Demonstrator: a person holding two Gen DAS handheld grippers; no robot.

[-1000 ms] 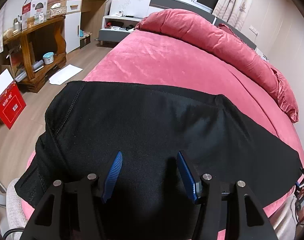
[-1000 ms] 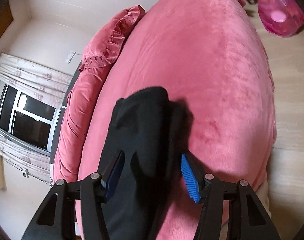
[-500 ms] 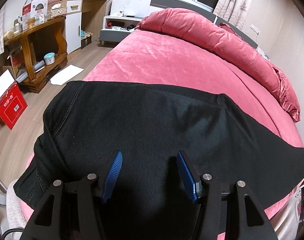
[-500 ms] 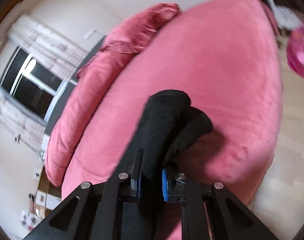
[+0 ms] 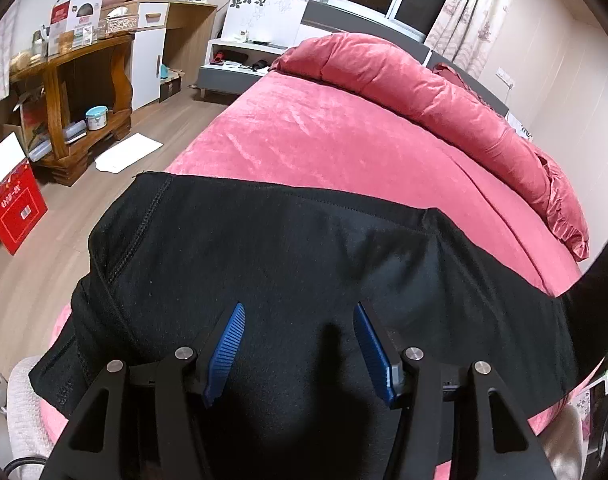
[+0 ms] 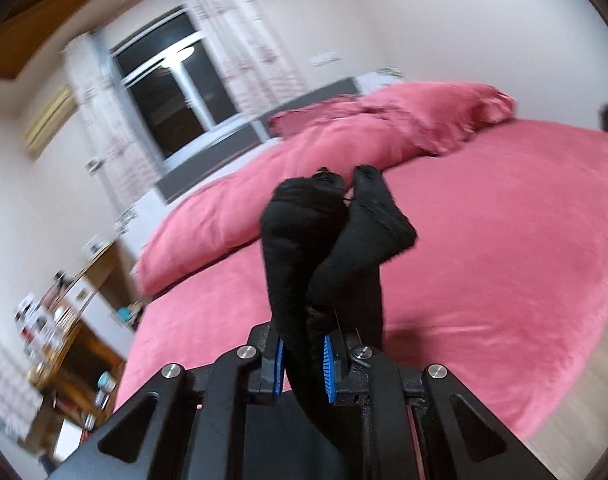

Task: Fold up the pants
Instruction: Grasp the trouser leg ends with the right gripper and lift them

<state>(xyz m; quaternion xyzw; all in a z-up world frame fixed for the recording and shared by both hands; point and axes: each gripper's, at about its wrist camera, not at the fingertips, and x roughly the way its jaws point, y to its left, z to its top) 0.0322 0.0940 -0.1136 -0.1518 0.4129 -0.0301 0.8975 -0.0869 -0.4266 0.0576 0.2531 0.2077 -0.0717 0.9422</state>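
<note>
Black pants (image 5: 287, 264) lie spread across the near edge of a pink bed (image 5: 324, 140). My left gripper (image 5: 299, 316) is open, its blue pads hovering over the waist part of the pants. My right gripper (image 6: 304, 354) is shut on the leg end of the pants (image 6: 328, 232), which stands up bunched between the blue pads, lifted above the bed (image 6: 484, 240). In the left wrist view the lifted leg rises at the right edge (image 5: 600, 276).
A rolled pink duvet (image 5: 424, 80) lies along the far side of the bed. A wooden shelf unit (image 5: 71, 92) and a red box (image 5: 11, 208) stand on the floor at left. A white nightstand (image 5: 239, 64) stands near the headboard.
My right gripper closed on the leg end and has lifted and swung it up over the bed. The left gripper has stayed open over the waist.
</note>
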